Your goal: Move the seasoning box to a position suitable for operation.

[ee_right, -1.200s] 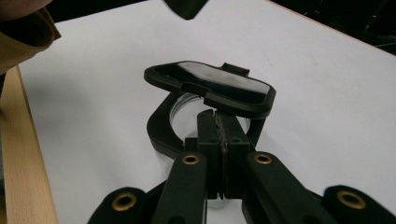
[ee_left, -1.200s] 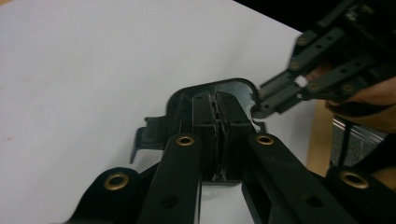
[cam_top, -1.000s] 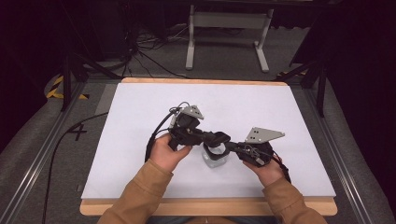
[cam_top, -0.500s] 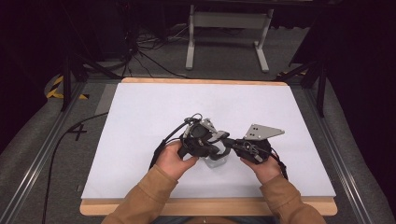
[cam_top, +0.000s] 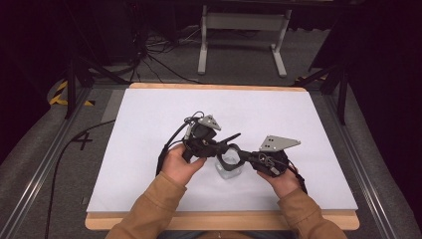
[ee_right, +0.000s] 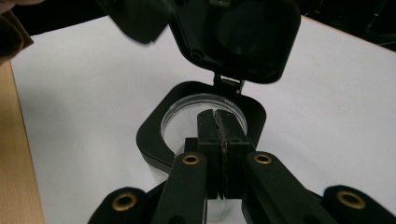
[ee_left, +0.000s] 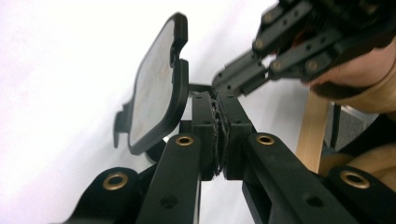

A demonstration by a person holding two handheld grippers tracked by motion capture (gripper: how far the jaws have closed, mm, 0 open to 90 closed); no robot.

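Note:
A small clear jar (cam_top: 228, 172) with a black collar (ee_right: 154, 135) stands on the white table top. Its hinged black lid (ee_right: 243, 37) stands raised, edge-on in the left gripper view (ee_left: 152, 88) and as a thin dark bar in the high view (cam_top: 229, 138). My right gripper (ee_right: 217, 114) is shut, its jaws pressed together and lying across the collar's near edge over the jar's mouth. My left gripper (ee_left: 217, 100) is shut right beside the raised lid. Its tips nearly meet the right gripper (ee_left: 224, 79); I cannot tell whether they pinch anything.
The white sheet (cam_top: 149, 124) covers a wooden table whose front edge (cam_top: 224, 220) is near the person's sleeves. Cables trail from the left gripper (cam_top: 224, 148) across the sheet. A metal stand (cam_top: 241, 22) and floor cables lie beyond the far edge.
The left gripper came in to the jar from the left, then drew back slightly. The lid now stands raised. The right gripper stayed at the jar.

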